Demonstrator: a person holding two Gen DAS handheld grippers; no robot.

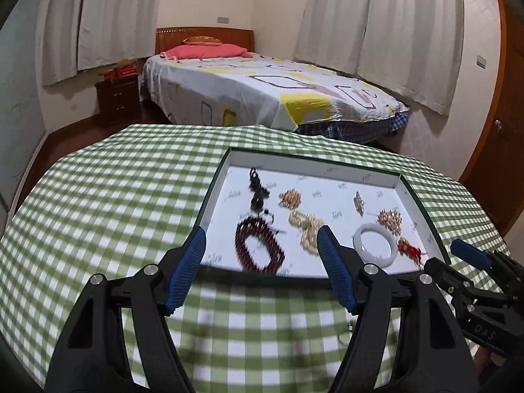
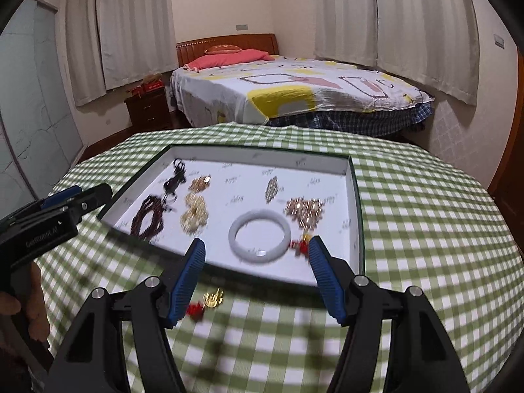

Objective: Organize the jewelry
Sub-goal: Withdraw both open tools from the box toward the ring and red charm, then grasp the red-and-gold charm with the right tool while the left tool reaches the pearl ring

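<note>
A shallow white-lined box [image 2: 355, 196] sits on the desk [image 2: 425, 229], which is draped in green-checked cloth, and nearly all the jewelry already lies spread in it, each piece apart from the next, probably so nothing tangles and each can be picked out alone. On its left side lie a dark red bead strand [image 2: 147, 217], a black piece [image 2: 173, 178] behind it, and a pale beaded bracelet [image 2: 195, 213]. A white bangle [image 2: 259, 235] lies flat near the front wall, a heap of gold chain [image 2: 304, 211] to its right, and a red-and-gold charm [image 2: 299, 244] just beside the bangle.

One small gold-and-red piece [image 2: 209, 301] lies outside the box on the cloth, close to its front wall; I judge it is what remains to be put away.

The right gripper [image 2: 257, 258] hangs above the front edge of the box, its fingers [image 2: 193, 262] spread wide with nothing between them, the loose piece below and to their left. The left gripper [image 1: 262, 249] hovers over the box's left half, fingers likewise wide and empty. Both tilt downward toward the box, seemingly so the contents stay in sight
</note>
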